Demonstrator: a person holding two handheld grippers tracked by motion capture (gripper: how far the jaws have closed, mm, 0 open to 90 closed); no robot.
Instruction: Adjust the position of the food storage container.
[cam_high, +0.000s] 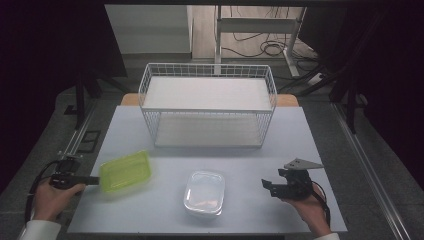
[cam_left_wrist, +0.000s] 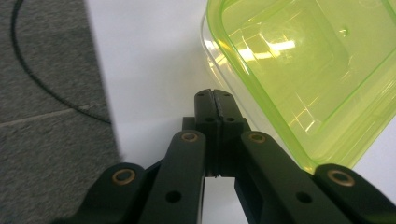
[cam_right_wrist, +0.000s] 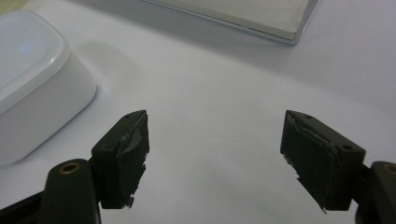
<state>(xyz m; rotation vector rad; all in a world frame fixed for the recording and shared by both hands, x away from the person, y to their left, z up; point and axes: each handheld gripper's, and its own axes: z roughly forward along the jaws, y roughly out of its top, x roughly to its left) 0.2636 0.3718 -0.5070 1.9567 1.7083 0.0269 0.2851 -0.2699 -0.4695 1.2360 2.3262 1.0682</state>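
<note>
Green container (cam_high: 126, 171) sits tilted at the table's (cam_high: 240, 155) 8 o'clock side, one edge lifted. In the left gripper view the green container (cam_left_wrist: 299, 70) is see-through, open side facing the camera, and just right of the jaws. Left gripper (cam_high: 96, 180) is at the container's 9 o'clock edge, jaws pressed together (cam_left_wrist: 214, 100); whether they pinch the container's rim, cannot tell. Left hand (cam_high: 50, 197) hangs off the table's left edge.

White container (cam_high: 204, 192) with lid lies flat at 6 o'clock, apart from the green one. It shows at 10 o'clock in the right gripper view (cam_right_wrist: 32, 79).

Right gripper (cam_high: 270, 186) at 4 o'clock, jaws spread wide (cam_right_wrist: 215, 154), nothing between them, near the white container. Right hand (cam_high: 312, 210) behind it.

White wire rack (cam_high: 207, 105) with two shelves stands at 12 o'clock.
</note>
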